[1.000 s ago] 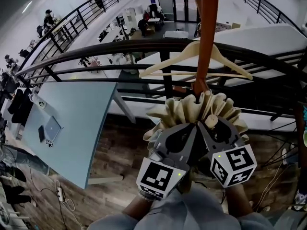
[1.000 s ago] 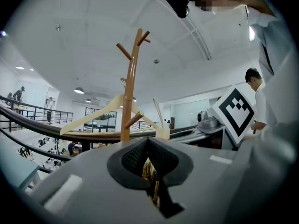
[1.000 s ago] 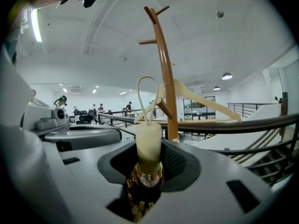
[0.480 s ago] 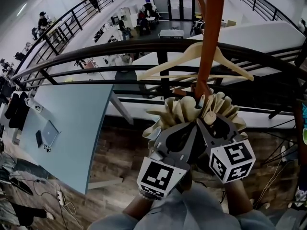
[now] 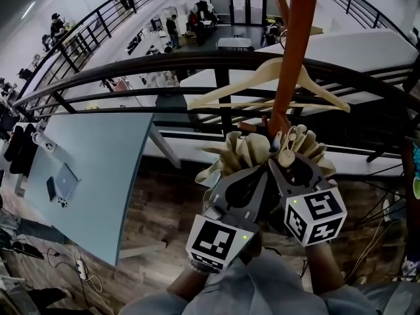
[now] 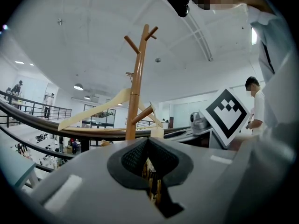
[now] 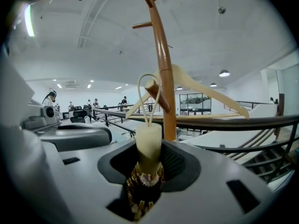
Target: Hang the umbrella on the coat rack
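Cream umbrella [image 5: 244, 153], pleats bunched. Handle [image 7: 148, 143] clamped in right gripper [image 7: 148, 164] jaws, loop [image 7: 141, 91] at coat rack [image 5: 289, 58] peg. Ribs [image 6: 150, 174] apparently pinched by near-closed left gripper [image 6: 149, 169] jaws.

Both hand-held tools – the left gripper [image 5: 254, 177] and the right gripper [image 5: 284, 166] – are smooth grey plastic with black ribbed jaw linings, each carrying a white cube [image 5: 219, 243] of black square markers and a small green light, above pale grey-blue sleeves [image 5: 262, 293].

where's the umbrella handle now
Right gripper view, centre: the cream cylindrical umbrella handle sits in the right gripper, left of the brown wooden coat rack.
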Available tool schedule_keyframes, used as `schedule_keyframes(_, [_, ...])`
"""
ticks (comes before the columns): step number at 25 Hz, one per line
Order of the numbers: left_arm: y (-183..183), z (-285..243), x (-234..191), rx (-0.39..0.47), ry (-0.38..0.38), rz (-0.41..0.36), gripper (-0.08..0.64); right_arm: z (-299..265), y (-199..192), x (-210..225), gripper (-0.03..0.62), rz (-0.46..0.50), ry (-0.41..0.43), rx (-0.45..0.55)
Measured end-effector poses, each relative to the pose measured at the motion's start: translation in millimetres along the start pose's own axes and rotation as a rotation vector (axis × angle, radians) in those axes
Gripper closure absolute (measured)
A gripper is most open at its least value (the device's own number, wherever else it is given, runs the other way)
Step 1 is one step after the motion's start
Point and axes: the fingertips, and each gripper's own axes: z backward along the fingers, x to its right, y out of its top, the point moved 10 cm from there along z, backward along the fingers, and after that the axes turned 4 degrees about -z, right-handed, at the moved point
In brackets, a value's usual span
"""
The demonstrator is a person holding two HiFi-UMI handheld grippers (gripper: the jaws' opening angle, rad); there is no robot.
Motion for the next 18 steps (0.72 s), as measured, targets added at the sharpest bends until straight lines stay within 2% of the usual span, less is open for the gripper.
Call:
schedule_keyframes(5, [-3.6,-2.1,-1.4,0.005,-0.009,-0.026,0.554,-7.6,1.2,4.4,0.456,0.003,-0.002,-0.007])
schedule_keyframes(18, [-10.1,-2.0,-6.9,-0.01,0.019,-0.016,0.554,-38.8,-6.2,19.0,0.456,-0.019,0.001,-0.044])
